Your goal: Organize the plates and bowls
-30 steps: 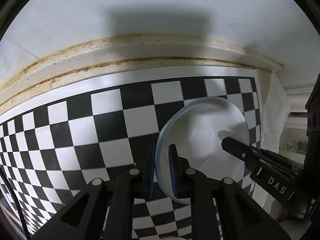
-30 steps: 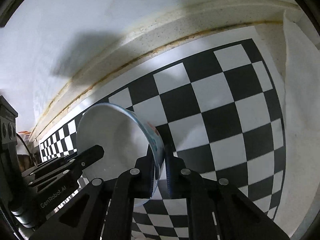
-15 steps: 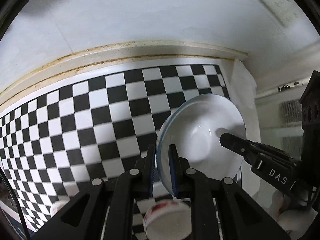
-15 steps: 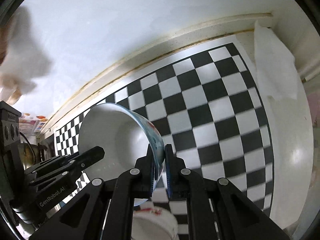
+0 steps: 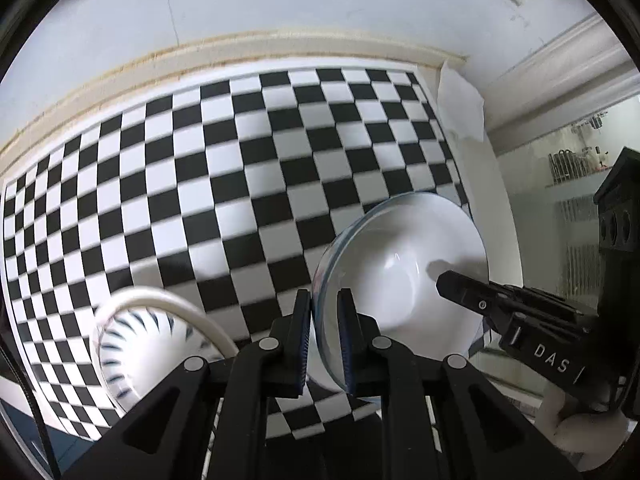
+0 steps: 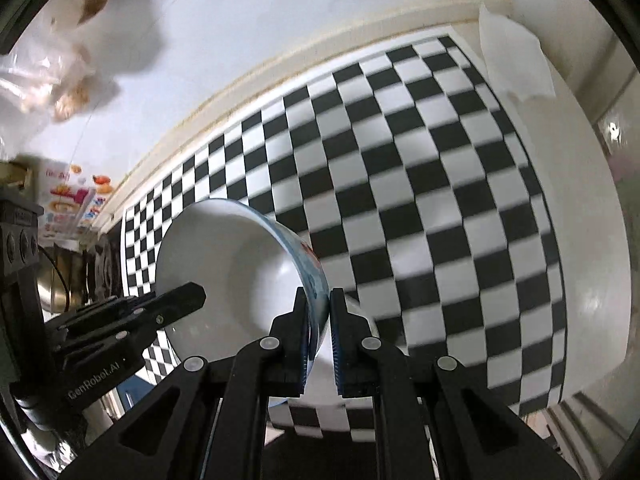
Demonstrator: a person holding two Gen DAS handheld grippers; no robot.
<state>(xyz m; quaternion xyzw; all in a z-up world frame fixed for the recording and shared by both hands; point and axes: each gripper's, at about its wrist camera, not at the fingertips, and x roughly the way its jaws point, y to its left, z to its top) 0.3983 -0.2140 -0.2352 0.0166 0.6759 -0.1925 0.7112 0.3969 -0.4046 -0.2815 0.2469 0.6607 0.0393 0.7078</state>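
A white bowl (image 5: 404,276) with a blue rim and a blue and red pattern outside is held in the air between both grippers. My left gripper (image 5: 323,320) is shut on its near rim. My right gripper (image 6: 319,320) is shut on the opposite rim; the bowl (image 6: 236,276) shows white inside in the right wrist view. The right gripper's fingers (image 5: 472,296) reach into the left wrist view, and the left gripper's fingers (image 6: 176,302) show in the right wrist view. A second white bowl (image 5: 156,336) with dark blue dashes stands below on the checkered cloth.
A black and white checkered cloth (image 5: 240,168) covers the round white table (image 6: 592,264). A white napkin (image 6: 516,60) lies at its far edge by the wall. Food packets (image 6: 68,200) and a metal pot (image 6: 52,292) are at the left.
Both grippers have lifted the bowl higher and pulled back, so much more of the cloth shows. The dashed bowl has come into the left wrist view below.
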